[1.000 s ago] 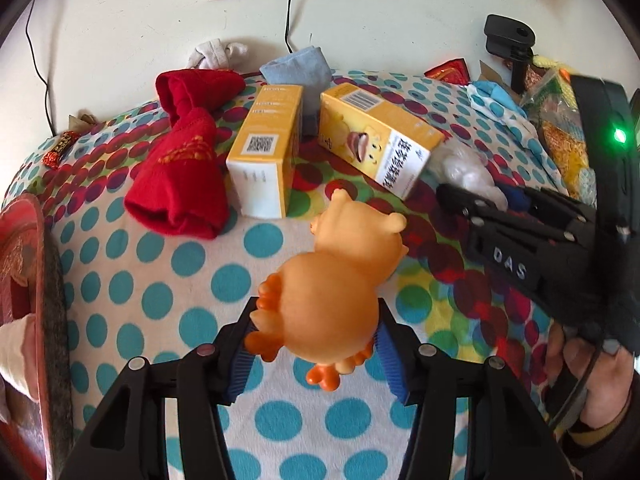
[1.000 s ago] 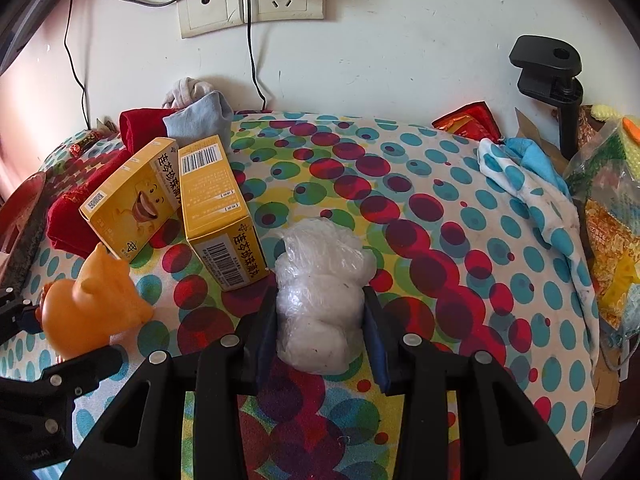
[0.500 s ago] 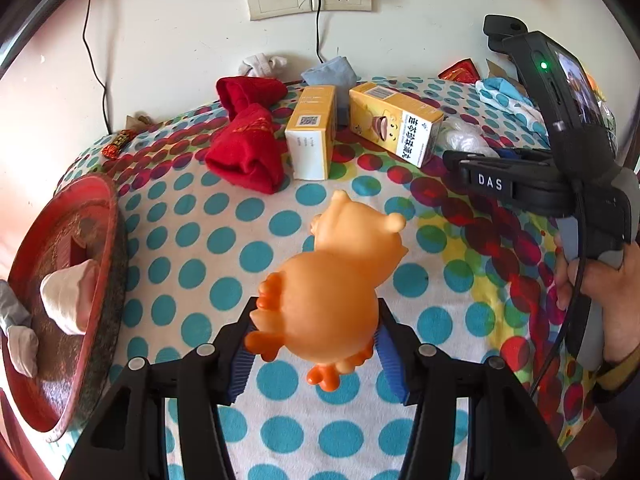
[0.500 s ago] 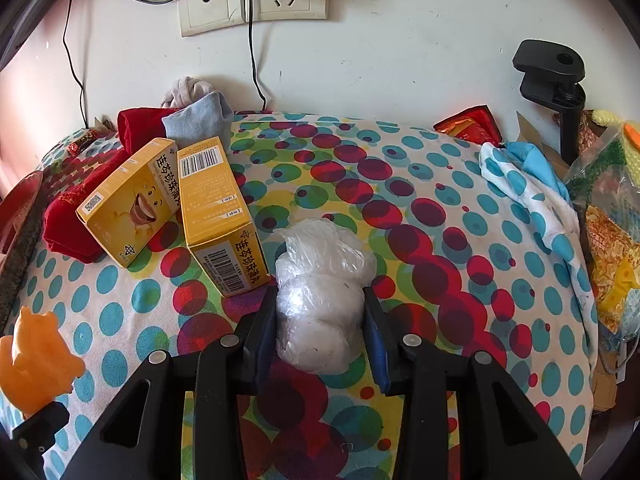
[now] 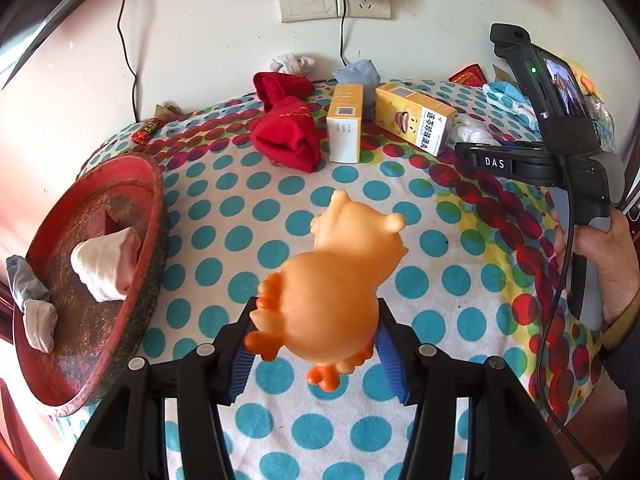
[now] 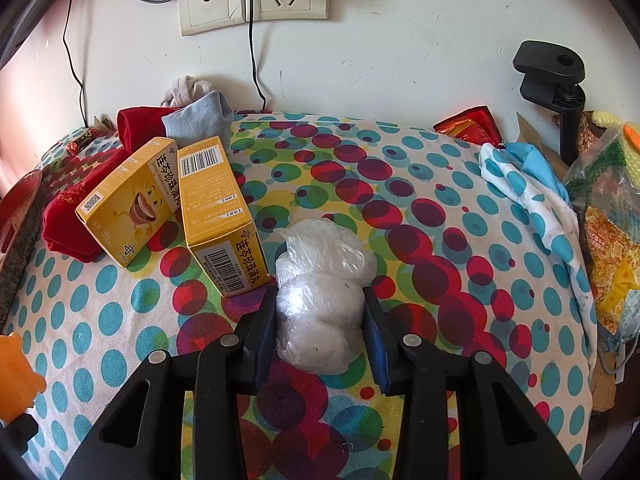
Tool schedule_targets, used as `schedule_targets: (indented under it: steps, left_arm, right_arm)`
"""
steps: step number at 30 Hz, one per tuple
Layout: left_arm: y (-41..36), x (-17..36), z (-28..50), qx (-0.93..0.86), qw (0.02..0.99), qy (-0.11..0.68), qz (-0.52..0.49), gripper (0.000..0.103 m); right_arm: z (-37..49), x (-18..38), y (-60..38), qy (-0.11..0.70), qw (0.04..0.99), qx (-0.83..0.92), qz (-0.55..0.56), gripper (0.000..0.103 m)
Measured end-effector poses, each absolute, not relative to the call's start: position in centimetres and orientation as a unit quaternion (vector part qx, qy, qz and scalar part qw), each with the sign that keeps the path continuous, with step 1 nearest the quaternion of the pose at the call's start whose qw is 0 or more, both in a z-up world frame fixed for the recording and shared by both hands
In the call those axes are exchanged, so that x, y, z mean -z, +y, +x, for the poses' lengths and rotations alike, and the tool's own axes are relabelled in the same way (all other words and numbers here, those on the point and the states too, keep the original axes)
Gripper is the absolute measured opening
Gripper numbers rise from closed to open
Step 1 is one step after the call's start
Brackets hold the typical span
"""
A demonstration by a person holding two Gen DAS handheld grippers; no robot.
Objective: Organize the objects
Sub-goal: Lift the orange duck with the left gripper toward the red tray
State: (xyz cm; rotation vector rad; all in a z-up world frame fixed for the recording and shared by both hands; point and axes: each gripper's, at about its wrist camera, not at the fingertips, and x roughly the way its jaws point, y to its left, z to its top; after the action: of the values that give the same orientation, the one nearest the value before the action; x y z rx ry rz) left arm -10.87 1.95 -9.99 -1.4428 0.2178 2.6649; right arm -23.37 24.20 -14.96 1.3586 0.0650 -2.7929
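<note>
My left gripper [image 5: 316,346] clamps the toy [image 5: 332,292], tray [image 5: 156,216] to its left; right gripper [image 6: 320,332] clamps the bag [image 6: 320,300]; boxes [image 6: 216,216] remain.

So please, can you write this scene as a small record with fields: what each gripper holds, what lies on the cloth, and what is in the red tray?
left gripper: shut on orange toy animal, held above the dotted cloth
right gripper: shut on clear plastic bag with white contents
on the cloth: two yellow boxes, red cloth, grey sock
red tray: at the left edge, holds rolled white socks
</note>
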Motion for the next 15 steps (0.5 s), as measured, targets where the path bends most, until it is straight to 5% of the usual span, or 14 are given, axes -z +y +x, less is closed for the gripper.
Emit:
schedule_targets:
  steps: [15]
  left_arm:
    - [-3.6, 7.7, -8.2, -0.886, 0.028, 0.036, -0.461, 0.055]
  right_arm:
    - [-23.5, 14.8, 24.1, 0.031, 0.013, 0.899, 0.437, 0.038]
